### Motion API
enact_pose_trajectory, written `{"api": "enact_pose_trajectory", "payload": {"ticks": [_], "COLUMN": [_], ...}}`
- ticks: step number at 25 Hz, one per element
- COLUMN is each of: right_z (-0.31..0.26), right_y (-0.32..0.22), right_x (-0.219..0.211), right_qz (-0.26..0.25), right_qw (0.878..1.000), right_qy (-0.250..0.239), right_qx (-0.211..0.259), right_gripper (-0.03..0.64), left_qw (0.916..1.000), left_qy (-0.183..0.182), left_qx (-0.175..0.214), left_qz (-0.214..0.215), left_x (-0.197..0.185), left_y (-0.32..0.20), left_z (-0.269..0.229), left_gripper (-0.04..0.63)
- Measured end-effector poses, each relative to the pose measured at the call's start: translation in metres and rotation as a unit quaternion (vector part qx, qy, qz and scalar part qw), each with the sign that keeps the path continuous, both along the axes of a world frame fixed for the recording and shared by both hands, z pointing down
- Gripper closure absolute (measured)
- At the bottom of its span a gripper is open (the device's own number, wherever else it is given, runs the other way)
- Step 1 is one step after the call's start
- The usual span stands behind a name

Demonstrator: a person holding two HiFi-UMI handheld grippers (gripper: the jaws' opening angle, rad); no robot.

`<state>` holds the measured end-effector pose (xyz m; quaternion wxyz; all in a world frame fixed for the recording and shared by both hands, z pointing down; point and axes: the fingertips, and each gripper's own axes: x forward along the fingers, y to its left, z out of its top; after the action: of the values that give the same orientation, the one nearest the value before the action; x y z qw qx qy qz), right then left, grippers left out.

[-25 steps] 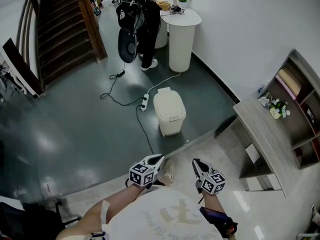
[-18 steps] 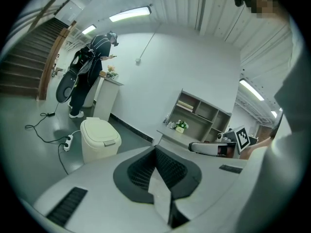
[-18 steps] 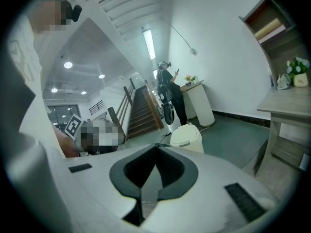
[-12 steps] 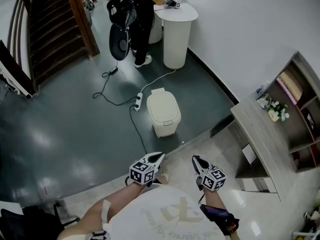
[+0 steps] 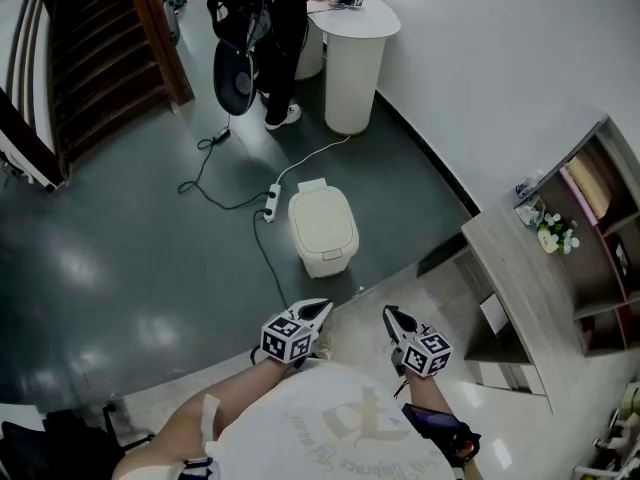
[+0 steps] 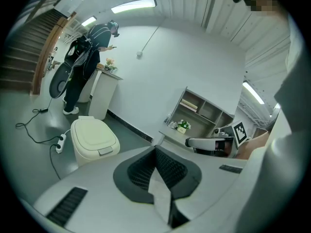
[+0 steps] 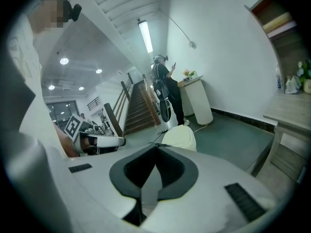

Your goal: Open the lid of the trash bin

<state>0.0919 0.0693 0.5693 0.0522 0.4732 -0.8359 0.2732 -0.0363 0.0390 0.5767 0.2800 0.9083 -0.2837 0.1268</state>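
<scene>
A cream trash bin (image 5: 323, 228) stands on the dark floor with its lid down, some way ahead of me. It shows too in the left gripper view as the bin (image 6: 95, 139) and in the right gripper view as the bin (image 7: 179, 139). My left gripper (image 5: 322, 308) and right gripper (image 5: 387, 314) are held close to my body, side by side, well short of the bin. Both are shut with nothing between the jaws.
A power strip (image 5: 271, 203) and black cable (image 5: 268, 258) lie left of the bin. A person in dark clothes (image 5: 270, 28) stands by a white round counter (image 5: 356, 60). Stairs (image 5: 100, 58) rise at back left. A grey shelf desk (image 5: 530, 288) stands on the right.
I have stepped forward: the bin sits a little closer and more centred in the head view. Both grippers keep their place near my body.
</scene>
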Motion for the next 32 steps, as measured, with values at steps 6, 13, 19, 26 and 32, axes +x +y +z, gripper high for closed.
{"api": "enact_pose_trajectory", "payload": {"ticks": [6,13,19,26,32], "right_z": [-0.003,-0.007,-0.012,-0.014,-0.007], "right_y": [-0.038,-0.082,-0.115,-0.139,-0.145], "right_x": [0.011,0.019,0.025,0.022,0.015], "right_qz": [0.002,0.010,0.015,0.020,0.014], "right_qw": [1.000,1.000,1.000,1.000,1.000], "right_qy": [0.005,0.005,0.003,0.004,0.008], "right_qx": [-0.001,0.003,0.012,0.014,0.001], "right_gripper": [0.612,0.612,0.612,0.612,0.612], "left_qw": [1.0000,0.9999,0.9997,0.9998,0.9999], "left_qy": [0.004,0.004,0.005,0.004,0.011], "left_qx": [-0.002,0.006,0.014,0.007,-0.002], "left_qz": [0.007,0.013,0.018,0.017,0.002], "left_x": [0.015,0.024,0.035,0.028,0.015], "left_y": [-0.041,-0.090,-0.128,-0.148,-0.155], "left_z": [0.000,-0.008,-0.013,-0.010,-0.002], "left_gripper": [0.581,0.581,0.581,0.581,0.580]}}
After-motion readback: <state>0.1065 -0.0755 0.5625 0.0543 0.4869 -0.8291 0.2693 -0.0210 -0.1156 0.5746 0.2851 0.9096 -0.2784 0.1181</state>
